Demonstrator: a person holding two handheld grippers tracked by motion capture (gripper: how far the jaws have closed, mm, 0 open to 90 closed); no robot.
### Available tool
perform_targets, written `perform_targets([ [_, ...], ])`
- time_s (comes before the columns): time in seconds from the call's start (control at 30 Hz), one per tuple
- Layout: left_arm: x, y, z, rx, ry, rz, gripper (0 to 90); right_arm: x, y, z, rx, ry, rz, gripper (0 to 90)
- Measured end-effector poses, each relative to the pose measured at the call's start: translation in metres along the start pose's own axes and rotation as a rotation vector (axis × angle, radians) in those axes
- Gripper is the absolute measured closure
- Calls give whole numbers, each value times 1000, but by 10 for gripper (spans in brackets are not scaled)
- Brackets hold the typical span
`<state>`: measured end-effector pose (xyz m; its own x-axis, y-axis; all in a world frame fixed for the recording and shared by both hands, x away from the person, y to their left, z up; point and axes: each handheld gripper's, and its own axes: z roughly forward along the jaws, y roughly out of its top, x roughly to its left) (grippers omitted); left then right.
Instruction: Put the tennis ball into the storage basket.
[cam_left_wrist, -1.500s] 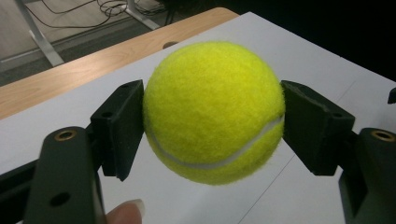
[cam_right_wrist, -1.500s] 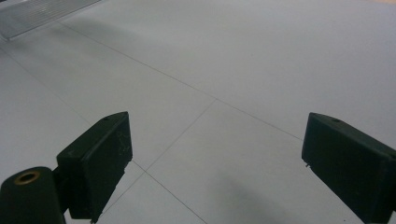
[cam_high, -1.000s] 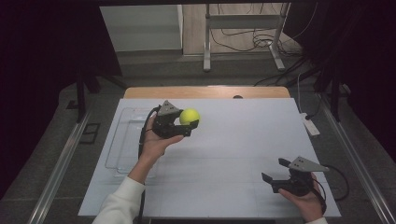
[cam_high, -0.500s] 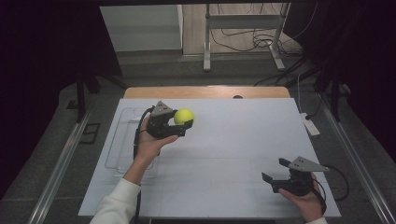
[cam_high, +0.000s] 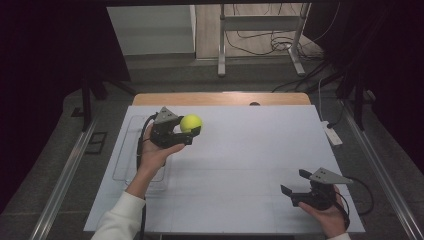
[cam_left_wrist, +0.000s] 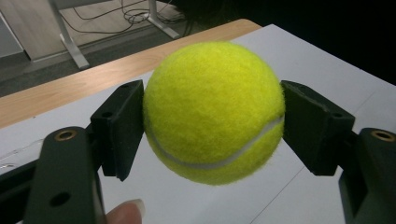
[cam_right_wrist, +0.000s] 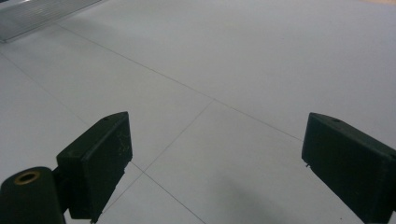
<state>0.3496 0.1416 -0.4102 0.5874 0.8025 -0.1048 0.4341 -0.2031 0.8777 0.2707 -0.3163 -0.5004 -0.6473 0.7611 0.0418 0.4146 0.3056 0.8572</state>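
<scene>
Since the earlier frames, the left gripper (cam_high: 192, 134) had drifted a little toward nine o'clock over the table, carrying its ball along, while the right gripper (cam_high: 295, 183) had kept its place near the five o'clock corner.

The broad white rectangular tabletop (cam_high: 240, 165), scored with thin grid lines, took up most of the high view, with a strip of pale wooden edge (cam_high: 220, 98) along its twelve o'clock side. Beyond that, toward twelve o'clock, stood a grey metal frame stand (cam_high: 260, 30) on the floor amid loose dark cables (cam_high: 260, 47). At the table's nine o'clock side lay a clear shallow plastic tray (cam_high: 125, 160), partly crossed by the person's left forearm in its white sleeve (cam_high: 120, 220). A small white oblong device (cam_high: 332, 135) rested at the three o'clock edge.

The left gripper hung above the table just inside the tray's twelve o'clock end, its black jaws clamped on either side of the fuzzy yellow-green tennis ball (cam_left_wrist: 214, 112), which was lifted clear of the surface; a fingertip (cam_left_wrist: 125, 212) showed beneath it. The right gripper's jaws stood wide apart, nothing between them, bare tabletop ahead. Nothing lay between the two grippers, which were well apart.
</scene>
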Motion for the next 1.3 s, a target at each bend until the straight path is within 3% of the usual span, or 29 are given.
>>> perform_targets([
  [0.63, 13, -2, -14, -13, 41, -18, 274, 0, 0, 1, 3, -4, 1, 87],
  [1.3, 25, -6, -14, -16, 80, -49, 274, 0, 0, 1, 2, -6, -6, 87],
])
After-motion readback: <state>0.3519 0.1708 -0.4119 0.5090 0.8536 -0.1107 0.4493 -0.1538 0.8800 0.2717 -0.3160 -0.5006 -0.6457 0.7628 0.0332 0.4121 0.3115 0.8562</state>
